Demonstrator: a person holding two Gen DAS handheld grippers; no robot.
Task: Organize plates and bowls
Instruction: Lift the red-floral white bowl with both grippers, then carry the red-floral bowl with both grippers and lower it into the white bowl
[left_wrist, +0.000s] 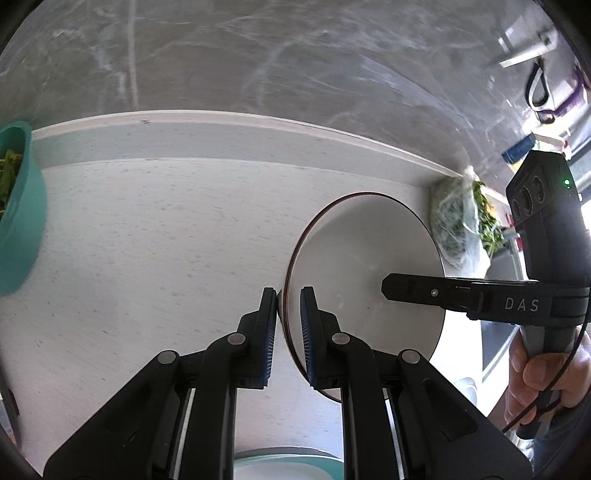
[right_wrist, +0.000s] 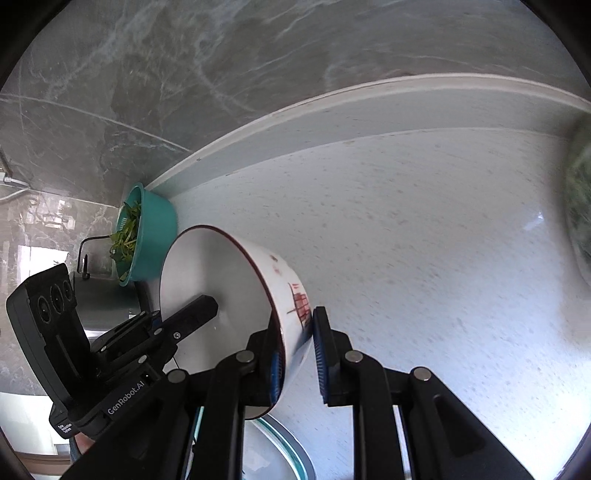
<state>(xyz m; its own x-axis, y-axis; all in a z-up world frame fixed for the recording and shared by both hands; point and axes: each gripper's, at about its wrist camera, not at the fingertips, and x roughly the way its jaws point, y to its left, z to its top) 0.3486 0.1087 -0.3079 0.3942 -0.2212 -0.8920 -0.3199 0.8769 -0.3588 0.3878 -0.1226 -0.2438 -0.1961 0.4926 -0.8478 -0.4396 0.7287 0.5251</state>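
A white bowl with a dark red rim and red markings on its outside is held in the air above the white counter, between both grippers. My left gripper is shut on the bowl's left rim, one finger inside and one outside. My right gripper is shut on the opposite rim, and shows in the left wrist view reaching into the bowl. A plate with a teal band lies on the counter below the bowl, also in the left wrist view.
A teal bowl of green leaves stands at the counter's back left by the marble wall, also in the left wrist view. A plastic bag of greens lies at the right. A sink with a faucet is left of the counter.
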